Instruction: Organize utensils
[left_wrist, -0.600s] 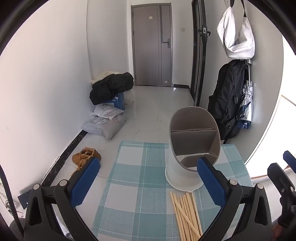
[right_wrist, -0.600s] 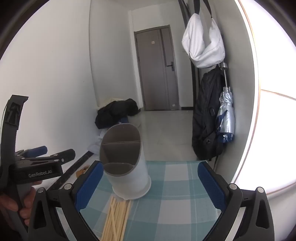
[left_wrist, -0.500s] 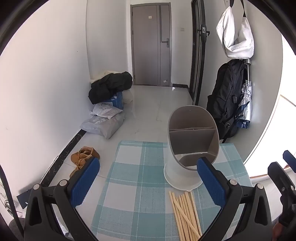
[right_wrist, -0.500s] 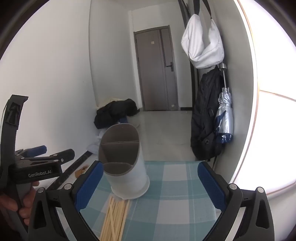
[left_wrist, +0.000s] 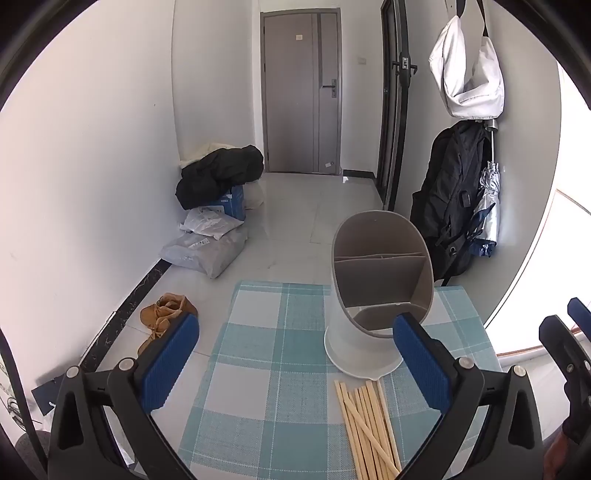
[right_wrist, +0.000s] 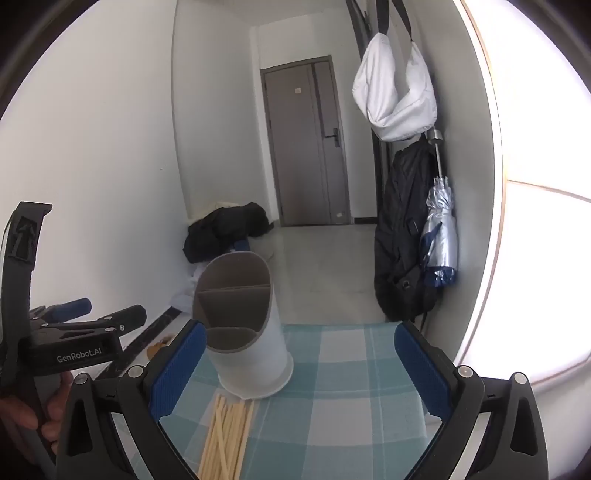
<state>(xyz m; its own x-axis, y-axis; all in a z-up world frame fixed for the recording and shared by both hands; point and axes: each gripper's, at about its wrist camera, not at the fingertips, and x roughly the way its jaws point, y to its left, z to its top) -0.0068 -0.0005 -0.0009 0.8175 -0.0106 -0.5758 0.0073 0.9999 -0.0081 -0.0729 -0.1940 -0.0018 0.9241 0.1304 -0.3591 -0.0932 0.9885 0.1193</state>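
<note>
A white utensil holder (left_wrist: 373, 295) with a grey divided inside stands upright at the far side of a blue-checked table mat (left_wrist: 280, 369). In the right wrist view the holder (right_wrist: 247, 332) sits left of centre. Several pale wooden chopsticks (left_wrist: 365, 424) lie in a loose bundle just in front of it; the chopsticks (right_wrist: 229, 432) run toward me. My left gripper (left_wrist: 295, 354) hangs open above the mat, nothing between its blue pads. My right gripper (right_wrist: 295, 358) is open too, over the mat right of the holder. The left gripper's body (right_wrist: 74, 332) shows at the left, held by a hand.
The mat (right_wrist: 351, 387) covers a small table with its far edge close behind the holder. Beyond, on the floor, lie brown shoes (left_wrist: 162, 317), grey parcels (left_wrist: 207, 247) and a black coat (left_wrist: 221, 173). A black backpack (right_wrist: 402, 240) and umbrella (right_wrist: 439, 240) hang on the right wall.
Both views have shifted slightly: the holder and chopsticks sit a little lower and nearer in the frames. Both grippers stay wide open.
</note>
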